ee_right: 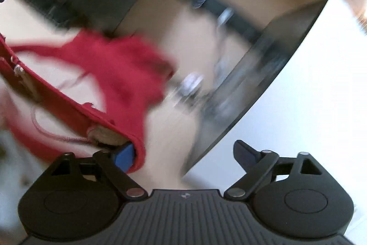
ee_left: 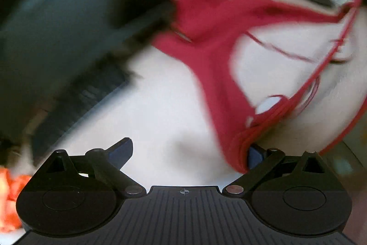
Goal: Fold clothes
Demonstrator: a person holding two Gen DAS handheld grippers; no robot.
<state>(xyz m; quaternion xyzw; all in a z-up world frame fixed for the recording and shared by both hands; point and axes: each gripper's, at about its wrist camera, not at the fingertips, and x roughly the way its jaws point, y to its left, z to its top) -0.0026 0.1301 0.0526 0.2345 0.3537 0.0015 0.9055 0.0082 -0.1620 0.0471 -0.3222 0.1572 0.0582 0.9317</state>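
Your left claw (ee_left: 190, 153) stands wide apart, nothing pinched between its fingers. The red garment (ee_left: 213, 22) hangs draped over its right-hand finger (ee_left: 254, 156) only: a bunched hem wraps the tip, and the cloth climbs up and away from there toward the top of the view, stretched into bands and thin cords with pale gaps between them. The left-hand finger is bare, with white table (ee_left: 160, 107) showing between the two.

Your right claw (ee_right: 183, 153) is also spread wide and clamps nothing. Here the garment (ee_right: 119, 61) is caught on the left-hand finger (ee_right: 125, 156); its edge loops around the blue pad, and the rest trails off up and to the left, out past the frame edge. The right-hand finger is clear of cloth, over the white table (ee_right: 309, 95) by its dark edge.

So the garment spans between your two claws, hooked on one finger of each. Both views are badly blurred, so finer folds cannot be made out. An orange blur (ee_left: 11, 194) sits at the far left of the left view.
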